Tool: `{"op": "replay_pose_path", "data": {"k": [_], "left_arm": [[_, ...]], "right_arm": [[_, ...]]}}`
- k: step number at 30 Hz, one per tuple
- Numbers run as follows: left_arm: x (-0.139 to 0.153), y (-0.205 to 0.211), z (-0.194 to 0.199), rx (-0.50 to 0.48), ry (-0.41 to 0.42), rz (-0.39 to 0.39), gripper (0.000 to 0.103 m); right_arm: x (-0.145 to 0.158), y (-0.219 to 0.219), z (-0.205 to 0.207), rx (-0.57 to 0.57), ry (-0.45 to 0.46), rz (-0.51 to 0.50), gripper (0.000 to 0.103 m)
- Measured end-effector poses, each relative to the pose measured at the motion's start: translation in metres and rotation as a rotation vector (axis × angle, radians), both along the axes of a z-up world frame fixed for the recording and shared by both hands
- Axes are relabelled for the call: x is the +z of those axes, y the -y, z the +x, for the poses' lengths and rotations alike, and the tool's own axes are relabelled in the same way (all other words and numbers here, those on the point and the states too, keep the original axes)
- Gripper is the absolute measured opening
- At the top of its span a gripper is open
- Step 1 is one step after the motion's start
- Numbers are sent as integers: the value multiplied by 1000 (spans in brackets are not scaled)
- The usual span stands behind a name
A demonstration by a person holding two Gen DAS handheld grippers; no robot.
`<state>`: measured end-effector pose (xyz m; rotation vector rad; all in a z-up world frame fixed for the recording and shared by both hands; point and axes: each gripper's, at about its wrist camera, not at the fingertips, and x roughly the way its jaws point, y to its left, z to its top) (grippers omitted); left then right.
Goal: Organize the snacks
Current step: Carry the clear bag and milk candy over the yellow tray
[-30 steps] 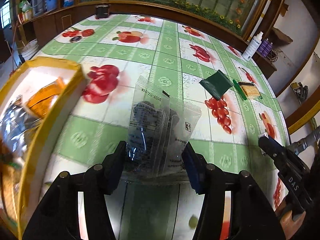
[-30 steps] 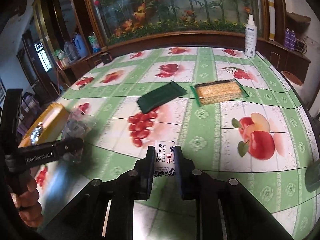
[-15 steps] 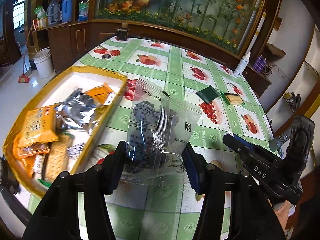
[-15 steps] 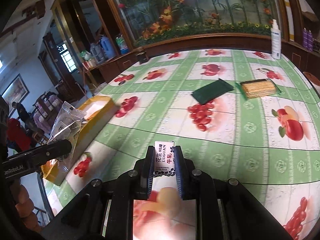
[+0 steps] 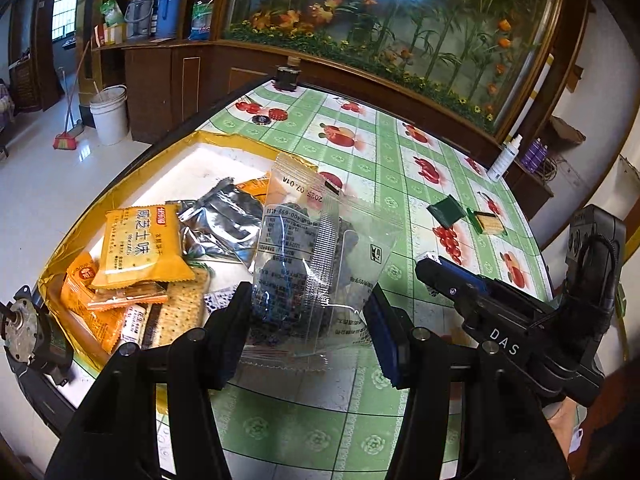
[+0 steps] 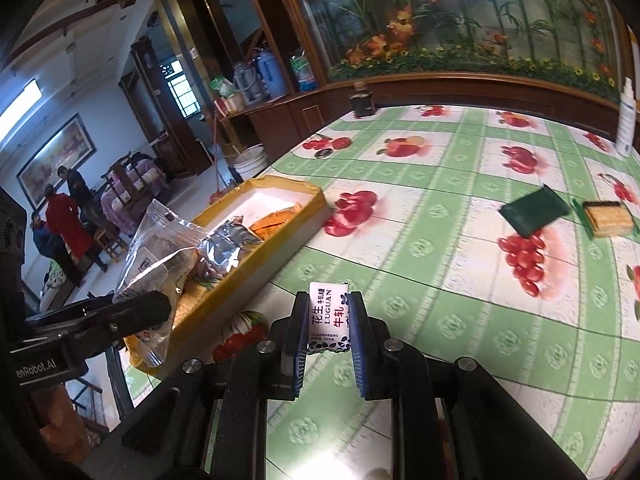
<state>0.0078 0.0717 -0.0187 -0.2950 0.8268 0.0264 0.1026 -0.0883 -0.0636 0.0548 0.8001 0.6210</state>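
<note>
My left gripper (image 5: 310, 314) is shut on a clear snack bag (image 5: 316, 256) with dark pieces inside, held upright above the table just right of the yellow-rimmed box (image 5: 208, 138). That box holds several snacks: an orange packet (image 5: 138, 246), a silver pouch (image 5: 222, 222) and crackers (image 5: 182, 314). My right gripper (image 6: 328, 320) is shut on a small white candy (image 6: 329, 318) with red and blue print. In the right wrist view the box (image 6: 308, 208) lies ahead to the left, with the left gripper (image 6: 120, 316) and its clear bag (image 6: 160, 252) over its near end.
A dark green packet (image 6: 534, 210) and a cracker pack (image 6: 608, 218) lie on the fruit-pattern tablecloth (image 6: 460, 300) at the far right. A white spray bottle (image 6: 626, 120) and a dark jar (image 6: 362, 102) stand at the far edge. People stand far off in the room at left.
Both grippers have travelled left toward the box while keeping their grips. The box has come fully into the left wrist view, and it now sits close ahead in the right wrist view.
</note>
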Motion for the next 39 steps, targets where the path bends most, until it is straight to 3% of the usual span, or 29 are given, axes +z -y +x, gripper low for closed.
{"op": "replay_pose_path", "data": {"k": [18,29,39], "left_arm": [[7,-38,9,75,-15,32,54],[18,-10,14,118,-25,85,54],[33,10,-5,171,-47,68,54]], "right_arm": [[-6,-85,41,152,-24,108,19],[-9,-51,49,145,-30,208,19],[0,-35,46,167,-33,301,19]]}}
